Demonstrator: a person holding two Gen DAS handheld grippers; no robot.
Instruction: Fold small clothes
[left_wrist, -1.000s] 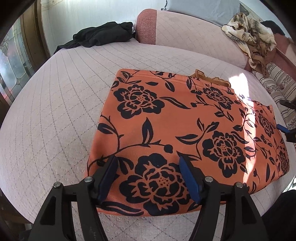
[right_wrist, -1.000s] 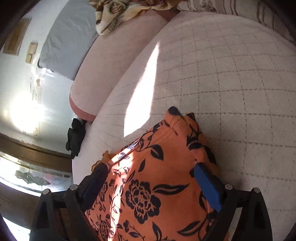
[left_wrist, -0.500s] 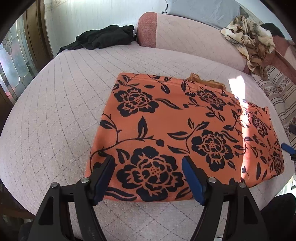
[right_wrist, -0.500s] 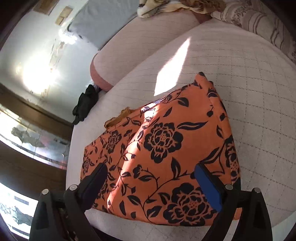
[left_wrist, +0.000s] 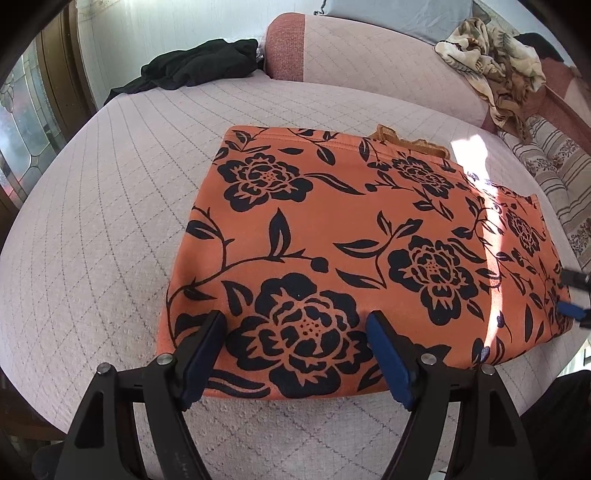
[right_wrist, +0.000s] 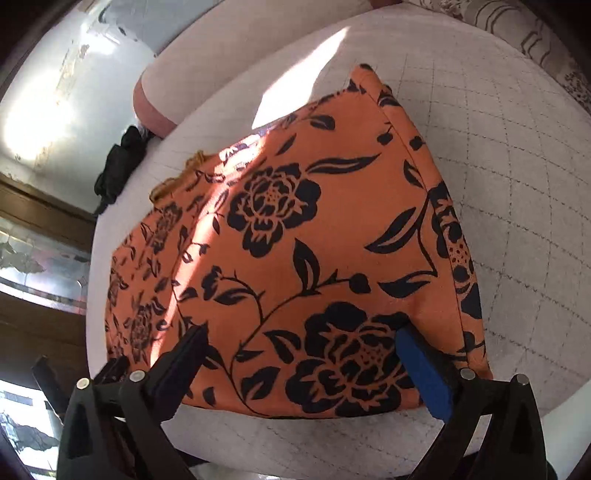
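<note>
Orange cloth (left_wrist: 354, 236) with the black flower print lies flat on the quilted bed (left_wrist: 103, 229), its near folded edge running along the bed's near edge and a strip of tan trim (left_wrist: 410, 142) peeking out at its far edge. Your left tongs (left_wrist: 295, 350) hover over the near left corner of the cloth, well spread, with fabric under them but nothing pinched. Your right tongs (right_wrist: 299, 354) are opening over the near right corner, as wide as they seem to go, pads clear of the fabric; their tips just show at the right rim of the left wrist view.

The cloth looks to have one fold in it already, so the step in hand is likely the next fold. To do it well:

- Bring each pair of tongs down onto its own corner and bite all layers together, or the lower ones will lag and bunch.
- Close both before you lift, so the edge rises level.
- Carry the near edge toward the far edge evenly and line the corners up; use the tan trim as your mark.
- Keep the lift low, since this soft fabric will sag in the middle.

A dark garment (left_wrist: 192, 68) at the far left corner and a patterned heap (left_wrist: 495, 48) at the far right are well apart from your work.
</note>
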